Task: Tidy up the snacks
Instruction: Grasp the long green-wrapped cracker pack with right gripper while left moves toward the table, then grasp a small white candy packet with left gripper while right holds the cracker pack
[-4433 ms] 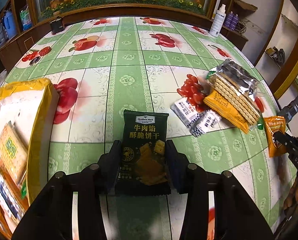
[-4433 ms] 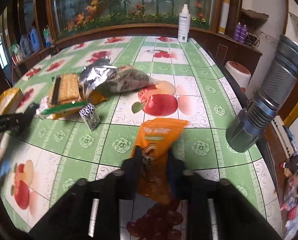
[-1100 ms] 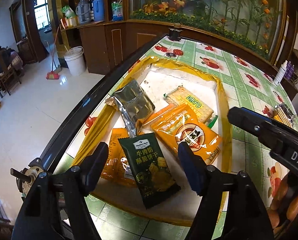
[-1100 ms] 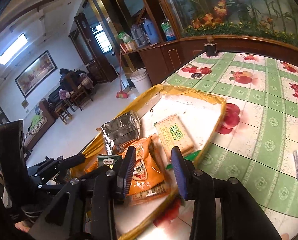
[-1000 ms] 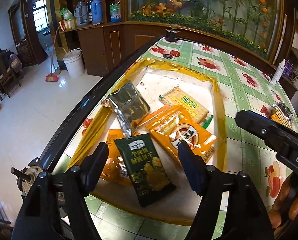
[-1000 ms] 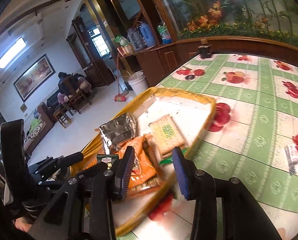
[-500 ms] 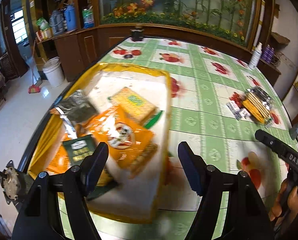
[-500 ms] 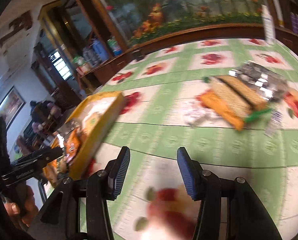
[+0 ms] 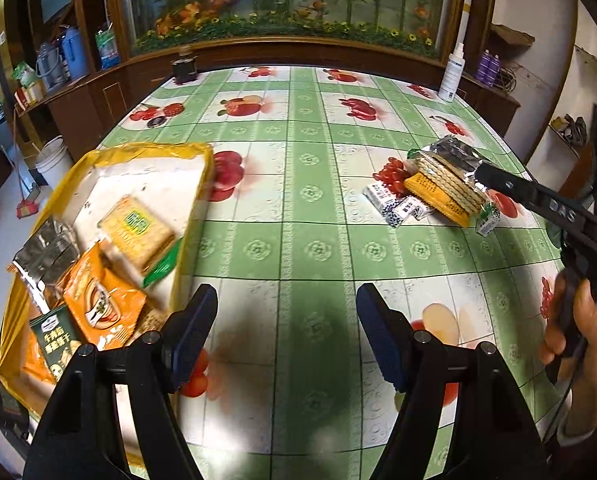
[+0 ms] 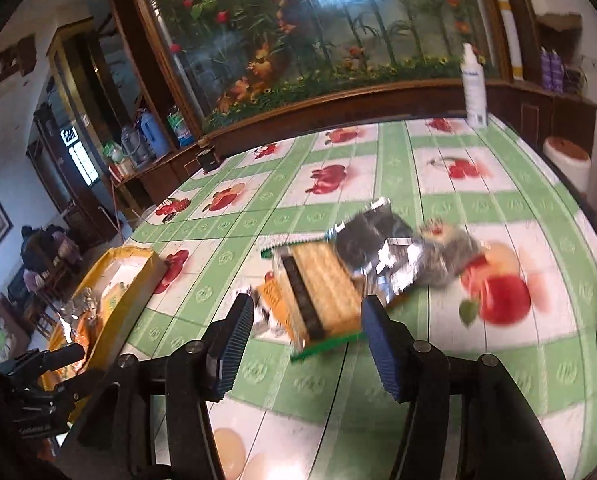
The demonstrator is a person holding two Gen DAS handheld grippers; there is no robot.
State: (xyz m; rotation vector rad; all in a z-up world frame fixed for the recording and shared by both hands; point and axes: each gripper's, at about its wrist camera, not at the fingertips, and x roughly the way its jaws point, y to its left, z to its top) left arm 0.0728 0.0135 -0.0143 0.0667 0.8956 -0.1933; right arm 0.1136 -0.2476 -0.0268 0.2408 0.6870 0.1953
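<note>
While the yellow-rimmed cardboard tray point(image 9: 202, 168) at the left already holds several packets, the left gripper point(image 9: 286, 332) hangs spread wide and empty over the green fruit-print tablecloth point(image 9: 306, 240); the right gripper point(image 10: 306, 320), also parted and empty, should centre its jaws on the clear-wrapped cracker stack point(image 10: 318, 292) before squeezing gently

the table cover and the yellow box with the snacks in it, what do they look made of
Table cover: probably vinyl or oilcloth. It is smooth with a slight sheen, and the green check and fruit pattern is printed on.

Yellow box: probably cardboard. It has thin straight walls; their glossy, wrinkled yellow surface looks like tape or film wrap. The floor is matte white.
</note>
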